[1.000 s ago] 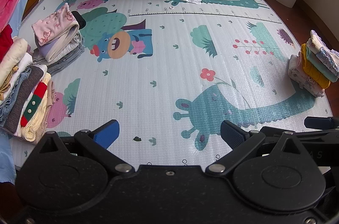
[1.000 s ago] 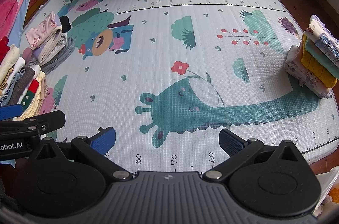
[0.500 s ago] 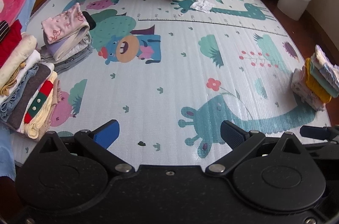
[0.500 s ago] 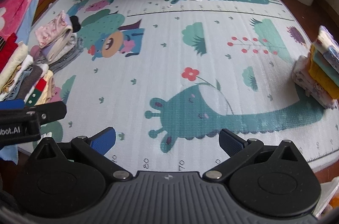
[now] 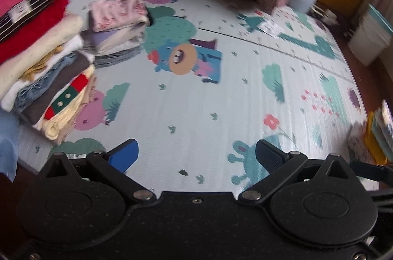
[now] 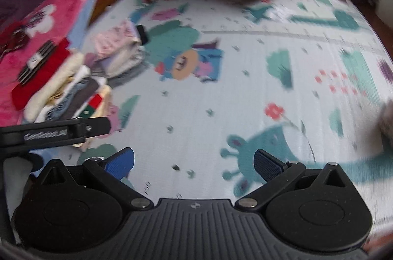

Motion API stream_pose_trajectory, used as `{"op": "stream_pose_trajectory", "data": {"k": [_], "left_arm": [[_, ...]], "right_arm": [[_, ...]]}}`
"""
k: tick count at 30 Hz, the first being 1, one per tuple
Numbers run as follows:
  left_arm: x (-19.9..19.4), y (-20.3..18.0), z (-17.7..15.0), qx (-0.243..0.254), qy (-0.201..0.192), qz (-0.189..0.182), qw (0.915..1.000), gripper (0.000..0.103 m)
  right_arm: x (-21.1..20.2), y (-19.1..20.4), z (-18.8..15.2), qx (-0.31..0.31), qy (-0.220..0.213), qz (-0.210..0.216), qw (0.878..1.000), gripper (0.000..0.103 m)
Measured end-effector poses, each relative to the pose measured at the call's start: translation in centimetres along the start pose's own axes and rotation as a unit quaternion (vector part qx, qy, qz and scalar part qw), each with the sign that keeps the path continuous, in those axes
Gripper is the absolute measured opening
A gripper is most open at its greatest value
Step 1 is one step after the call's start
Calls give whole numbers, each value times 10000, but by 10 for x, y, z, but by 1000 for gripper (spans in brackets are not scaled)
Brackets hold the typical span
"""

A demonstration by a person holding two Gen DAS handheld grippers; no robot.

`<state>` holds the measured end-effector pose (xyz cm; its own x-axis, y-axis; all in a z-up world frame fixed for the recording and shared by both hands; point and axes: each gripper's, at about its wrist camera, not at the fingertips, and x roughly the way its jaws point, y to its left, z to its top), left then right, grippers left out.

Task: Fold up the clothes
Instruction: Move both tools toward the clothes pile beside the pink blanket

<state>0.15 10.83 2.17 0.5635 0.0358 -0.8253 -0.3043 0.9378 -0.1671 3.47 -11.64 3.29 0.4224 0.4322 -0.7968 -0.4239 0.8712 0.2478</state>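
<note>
Both cameras have swung left since the earlier frames, putting the folded stacks on the left (image 5: 49, 78) more central and pushing the right-hand stack (image 5: 378, 134) to the frame edge. Left gripper (image 5: 196, 154) and right gripper (image 6: 194, 161) both hang with fingers spread and nothing between them. Stacks look done, no loose garment on the play mat (image 5: 221, 100), so the next piece likely comes from the pink heap (image 6: 49, 21); mat centre is open, with the bucket (image 5: 368, 38) past its right edge.
</note>
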Motion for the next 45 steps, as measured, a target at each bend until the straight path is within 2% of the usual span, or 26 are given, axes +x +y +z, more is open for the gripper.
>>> {"op": "stream_pose_trajectory", "data": {"k": [2, 4, 7, 11, 15, 18, 20, 22, 25, 27, 29, 31, 33, 35, 41, 43, 45], "left_arm": [[-2, 15, 7, -258, -43, 40, 9996, 102], [-6, 32, 18, -577, -99, -79, 9983, 102], [-14, 55, 38, -890, -202, -175, 9957, 102], [-34, 86, 66, -1109, -626, 209, 9916, 102], [-49, 124, 91, -1445, -1062, 574, 9821, 102], [-59, 152, 110, -1469, -1475, 1025, 9727, 103], [-62, 173, 124, -1499, -1642, 1197, 9676, 103], [-62, 193, 138, -1527, -1734, 1265, 9647, 102], [-57, 220, 158, -1566, -1859, 1433, 9593, 102], [-46, 236, 169, -1643, -1841, 1652, 9549, 101], [-34, 253, 175, -1806, -1774, 1726, 9519, 100], [-20, 272, 178, -2012, -1721, 1709, 9490, 94], [-4, 286, 182, -2078, -1609, 1706, 9496, 75], [9, 298, 185, -2161, -1551, 1673, 9494, 69], [37, 312, 188, -2175, -1288, 1886, 9490, 67], [37, 314, 186, -2206, -1319, 1825, 9490, 58], [34, 314, 184, -2185, -1403, 1765, 9494, 37]], "right_arm": [[0, 16, 10, -485, -212, 51, 9986, 103], [-2, 28, 20, -872, -446, 83, 9952, 103], [-2, 35, 40, -994, -669, 220, 9926, 103], [6, 31, 69, -728, -624, 749, 9926, 103], [16, 32, 89, -1069, -646, 802, 9889, 103], [19, 29, 99, -1228, -613, 688, 9881, 103], [23, 24, 100, -1151, -521, 644, 9899, 103], [29, 21, 97, -1059, -221, 619, 9922, 103], [45, 28, 84, -1294, 132, 412, 9907, 103], [51, 34, 76, -1494, 282, 321, 9878, 103], [52, 37, 72, -1512, 390, 411, 9869, 103], [47, 36, 71, -1412, 425, 532, 9876, 103], [43, 35, 70, -1338, 436, 637, 9880, 103], [40, 31, 70, -1321, 456, 666, 9879, 103], [41, 8, 68, -1183, 618, 558, 9895, 103], [44, -4, 67, -1025, 705, 485, 9910, 103], [46, -14, 66, -841, 776, 433, 9925, 103]]}}
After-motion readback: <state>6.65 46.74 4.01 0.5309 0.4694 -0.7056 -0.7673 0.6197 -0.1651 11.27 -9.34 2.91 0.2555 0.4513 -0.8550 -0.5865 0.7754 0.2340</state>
